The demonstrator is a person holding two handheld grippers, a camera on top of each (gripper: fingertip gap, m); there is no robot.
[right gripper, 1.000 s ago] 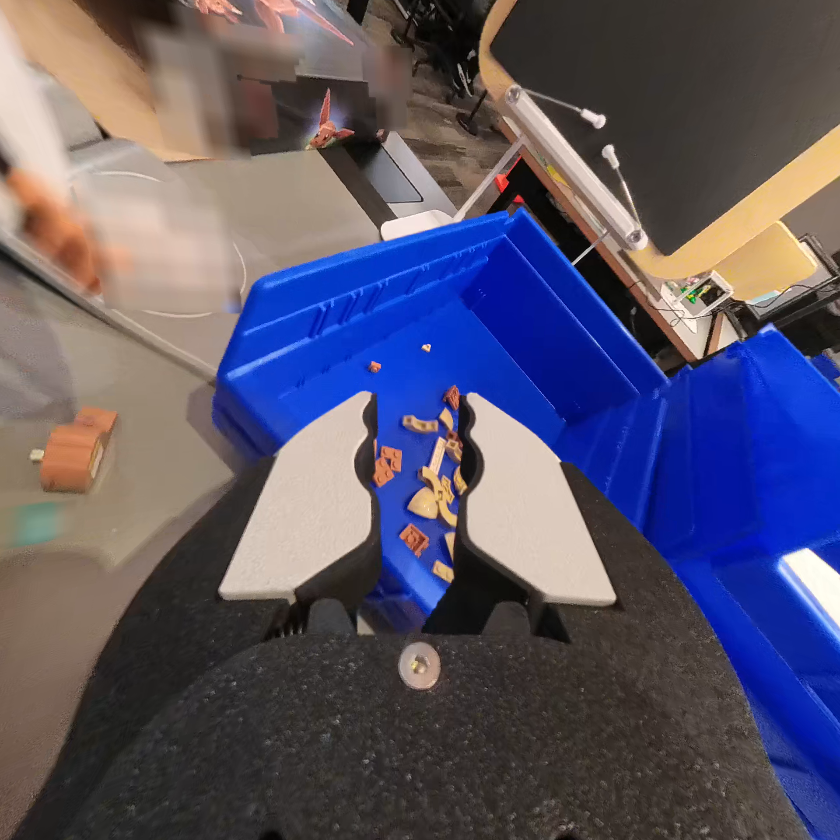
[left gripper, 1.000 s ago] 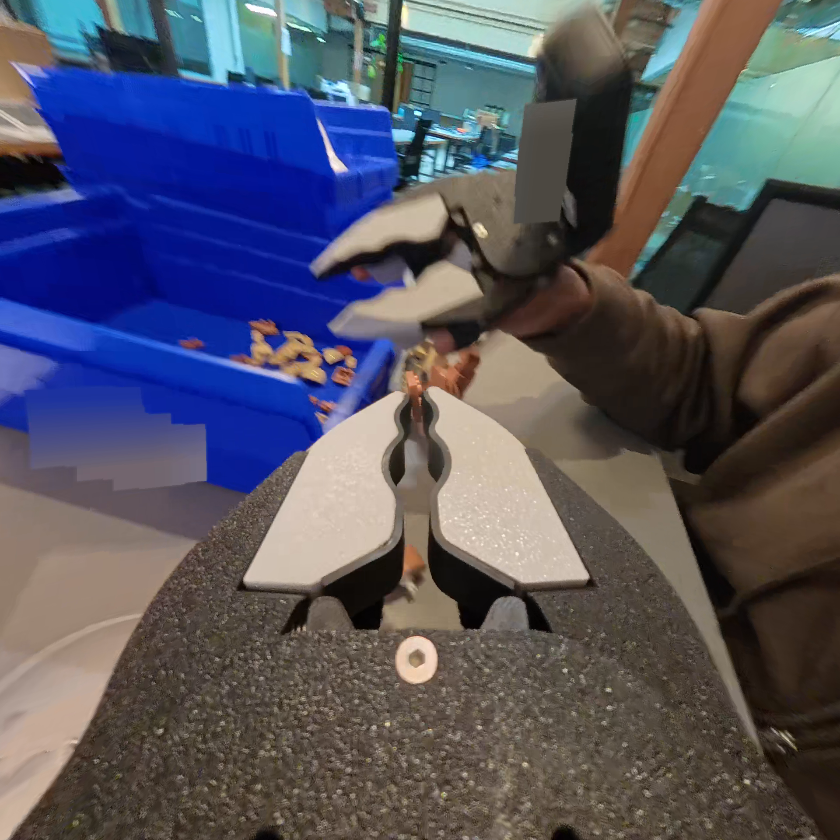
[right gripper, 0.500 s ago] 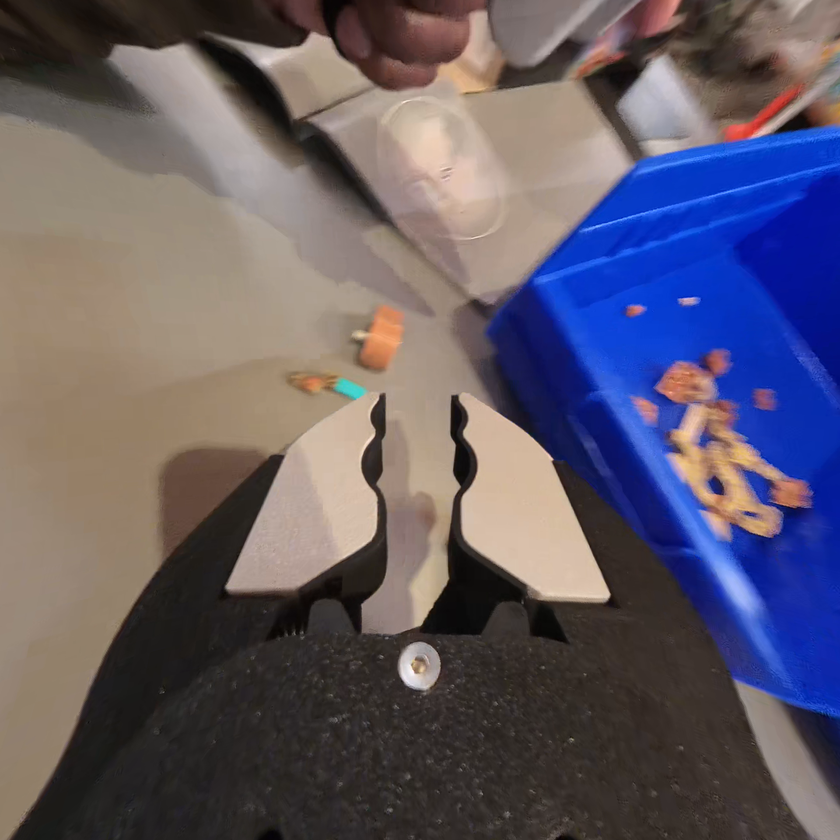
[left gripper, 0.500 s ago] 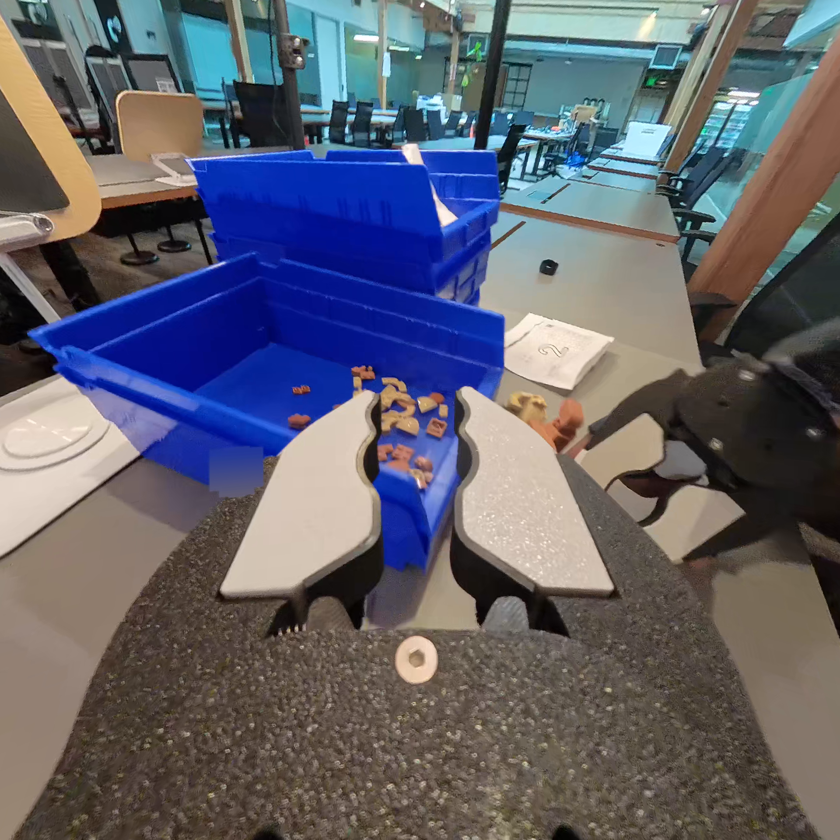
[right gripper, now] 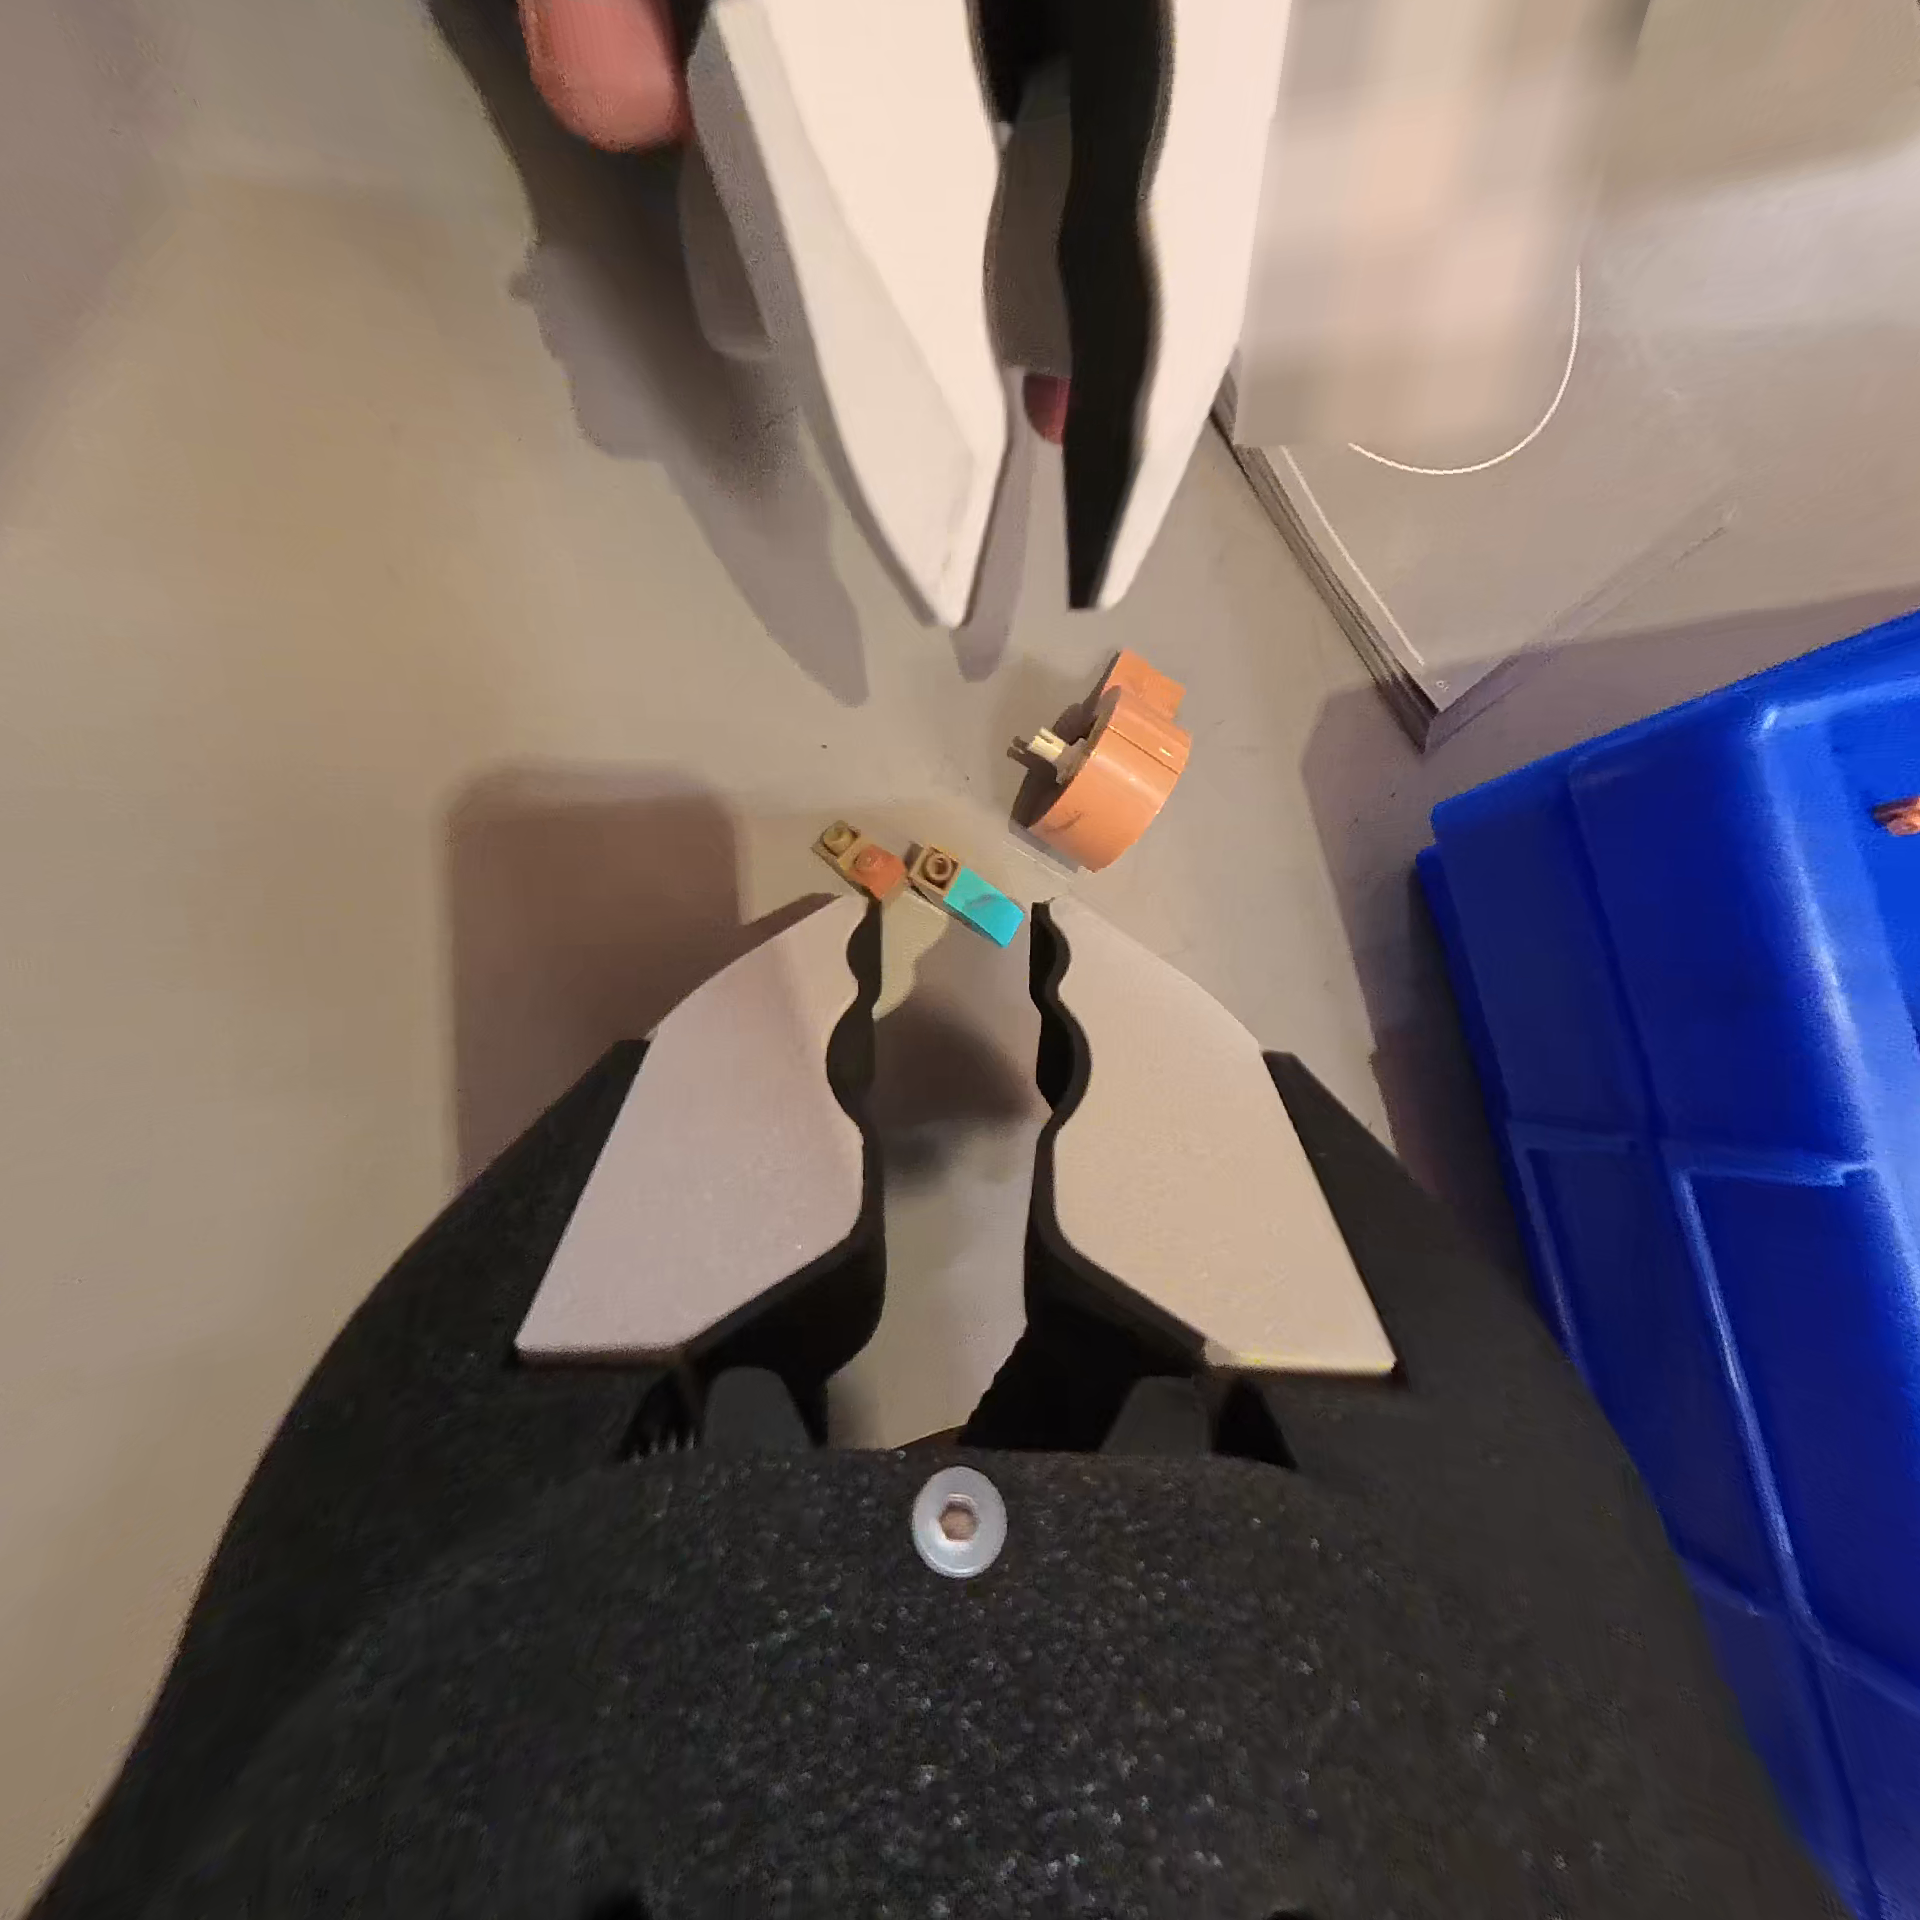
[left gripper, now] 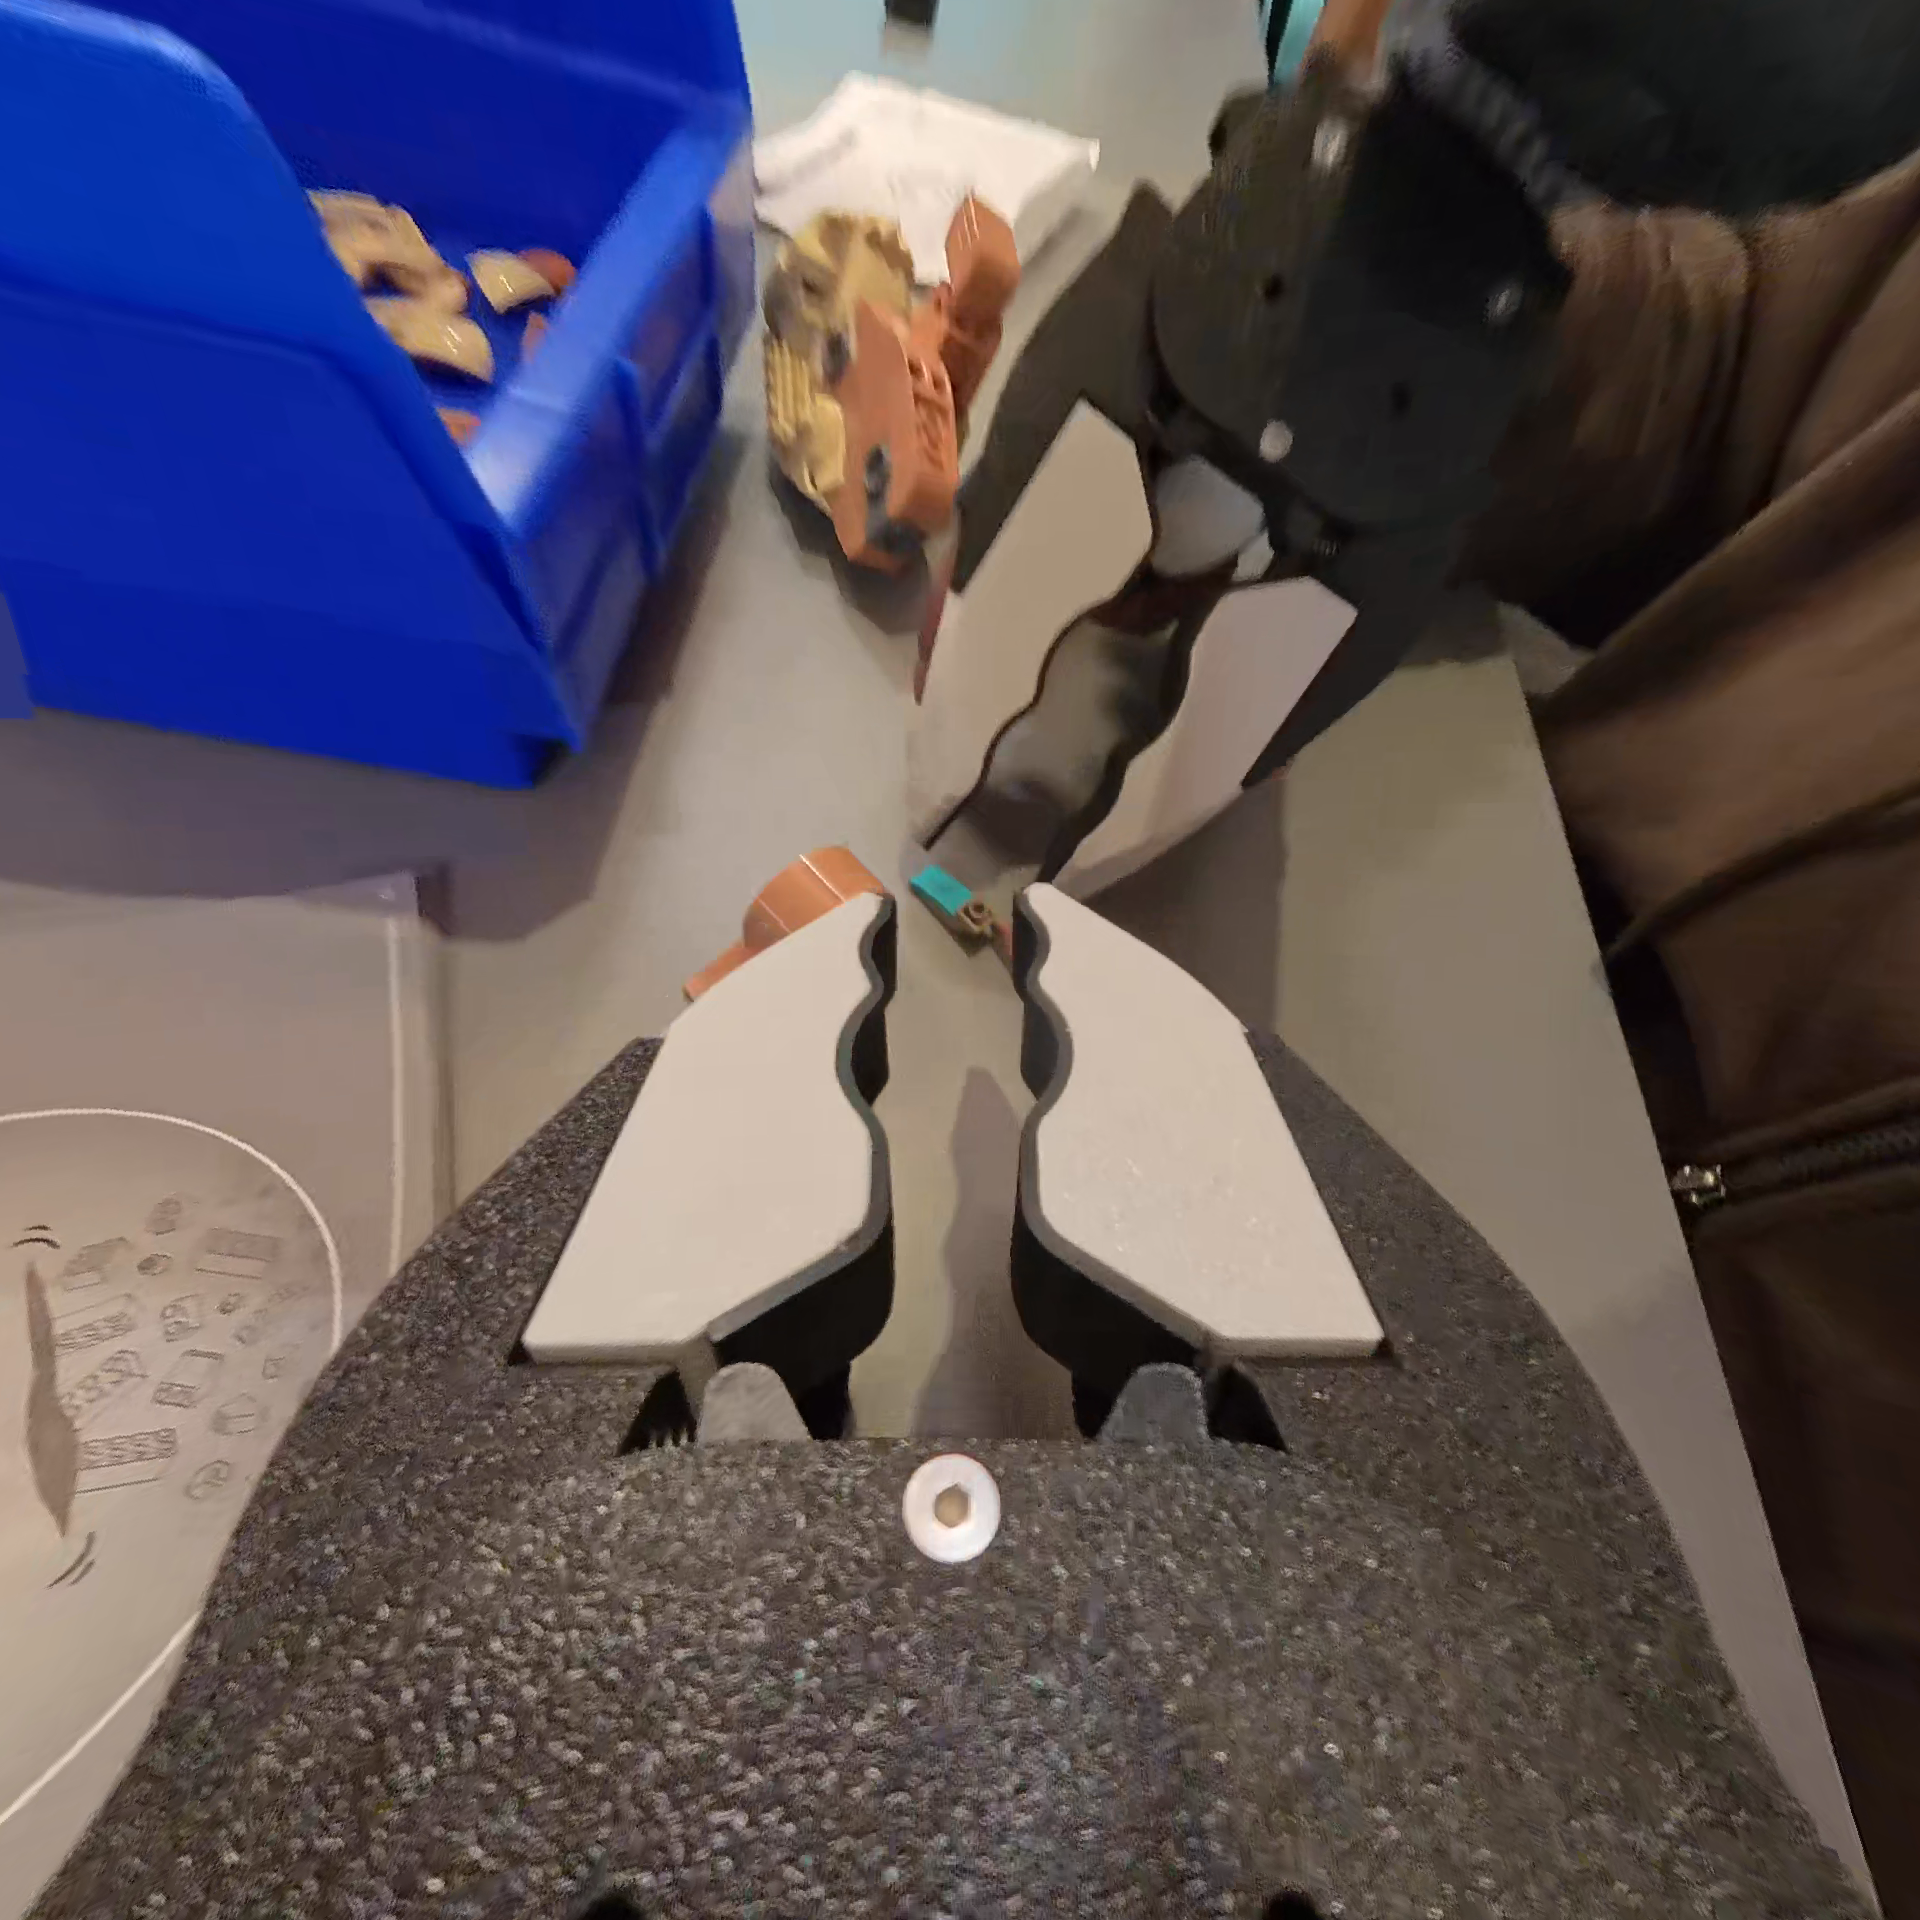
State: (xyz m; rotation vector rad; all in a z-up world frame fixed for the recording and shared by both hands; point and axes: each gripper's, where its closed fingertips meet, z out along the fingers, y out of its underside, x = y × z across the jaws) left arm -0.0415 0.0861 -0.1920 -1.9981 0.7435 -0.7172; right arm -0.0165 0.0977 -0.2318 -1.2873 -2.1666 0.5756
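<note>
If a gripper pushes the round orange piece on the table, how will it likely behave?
The round orange piece looks like hard, glossy plastic, so probably stiff, light and slightly slippery. It lies tilted on its curved side, so it may roll or rock.

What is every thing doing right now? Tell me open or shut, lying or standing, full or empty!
Left gripper: open, holding nothing.
Right gripper: open, holding nothing.
Teal-tipped brick piece: lying flat on the table, touched by neither gripper.
Round orange piece: tipped on its side.
Blue bin: open-topped, a few small bricks inside.
Brown-and-tan brick model: lying beside the bin.
</note>
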